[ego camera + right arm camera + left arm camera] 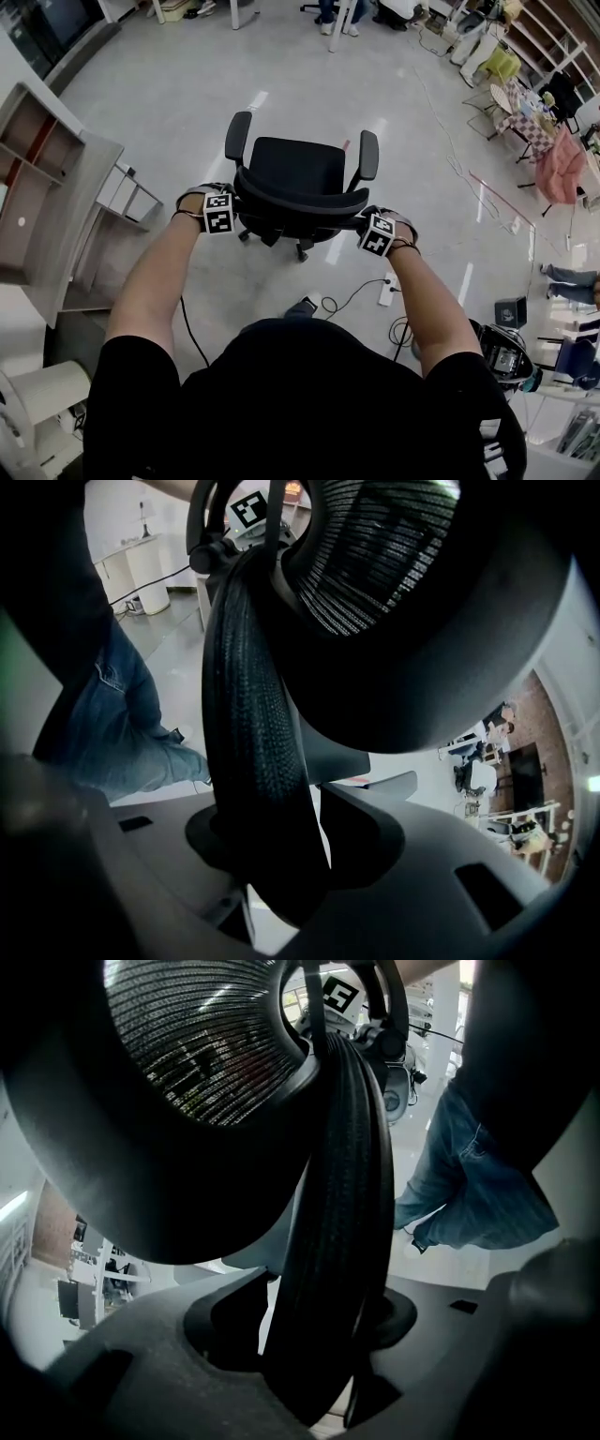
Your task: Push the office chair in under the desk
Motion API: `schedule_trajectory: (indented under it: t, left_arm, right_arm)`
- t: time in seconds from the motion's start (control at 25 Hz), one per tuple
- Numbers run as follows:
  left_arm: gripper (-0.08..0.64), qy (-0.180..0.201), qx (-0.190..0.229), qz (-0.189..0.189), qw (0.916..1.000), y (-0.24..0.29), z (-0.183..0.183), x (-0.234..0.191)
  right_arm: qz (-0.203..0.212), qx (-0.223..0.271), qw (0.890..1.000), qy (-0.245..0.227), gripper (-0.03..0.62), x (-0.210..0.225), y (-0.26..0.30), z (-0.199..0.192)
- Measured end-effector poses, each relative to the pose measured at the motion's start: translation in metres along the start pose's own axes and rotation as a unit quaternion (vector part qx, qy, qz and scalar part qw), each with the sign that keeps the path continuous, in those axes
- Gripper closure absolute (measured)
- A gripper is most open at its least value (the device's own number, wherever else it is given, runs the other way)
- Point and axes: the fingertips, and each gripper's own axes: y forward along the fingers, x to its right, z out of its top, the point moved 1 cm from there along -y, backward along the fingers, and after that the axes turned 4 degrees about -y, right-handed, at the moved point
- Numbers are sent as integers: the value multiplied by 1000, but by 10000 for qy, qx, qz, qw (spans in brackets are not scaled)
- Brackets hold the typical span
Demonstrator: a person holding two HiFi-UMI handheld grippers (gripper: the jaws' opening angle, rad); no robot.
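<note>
Black shirt (pixel 300 403) along the bottom edge, with bare forearms reaching out from it. What lies on the floor just past the person?

— A white power strip (pixel 387 289) with a black cable (pixel 352 298) looping away from it, to the right of the chair's wheeled base (pixel 281 234).

And what are the hands on?

— Each holds a gripper at the top of the office chair (pixel 295 173), on its backrest (pixel 300 201). The left gripper (pixel 232 212) sits at the backrest's left end and the right gripper (pixel 364 229) at its right end.

Are the jaws clamped, or only resting there?

— Clamped. In the left gripper view the backrest's dark ribbed rim (pixel 342 1194) runs down between the two jaws, and both press on it. In the right gripper view the rim is likewise wedged between the jaws. The mesh (pixel 375 564) curves away above it, and the person's jeans (pixel 122 724) show to one side.

Where does the chair stand?

— Out on the pale grey floor (pixel 187 94), with its seat (pixel 298 161) facing away from the person. It is well apart from the grey shelf unit (pixel 56 216) at the left. I cannot tell which piece of furniture is the desk.

And farther off?

— A pink cloth (pixel 561 164) is draped among clutter at the right. Some people's legs (pixel 339 14) show at the top edge.
</note>
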Motion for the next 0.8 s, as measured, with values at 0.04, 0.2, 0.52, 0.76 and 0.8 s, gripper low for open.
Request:
schedule_trajectory:
  t: [0.04, 0.2, 0.52, 0.76, 0.8]
  left_arm:
    - [322, -47, -6, 26, 10000, -4, -6, 7]
    - [330, -215, -28, 165, 9996, -20, -31, 34]
    - [352, -655, -126, 407, 9969, -45, -88, 89]
    - [368, -1027, -179, 612, 9927, -64, -129, 130]
    - [368, -1097, -198, 631, 9918, -68, -139, 138]
  right_arm:
    - [13, 18, 10000, -48, 419, -5, -1, 6]
    - [72, 80, 9997, -236, 420, -26, -7, 28]
    - [149, 221, 9970, -729, 422, -57, -7, 83]
    - [232, 333, 9927, -1134, 423, -79, -6, 125]
    - [243, 343, 9919, -1201, 423, -84, -6, 134]
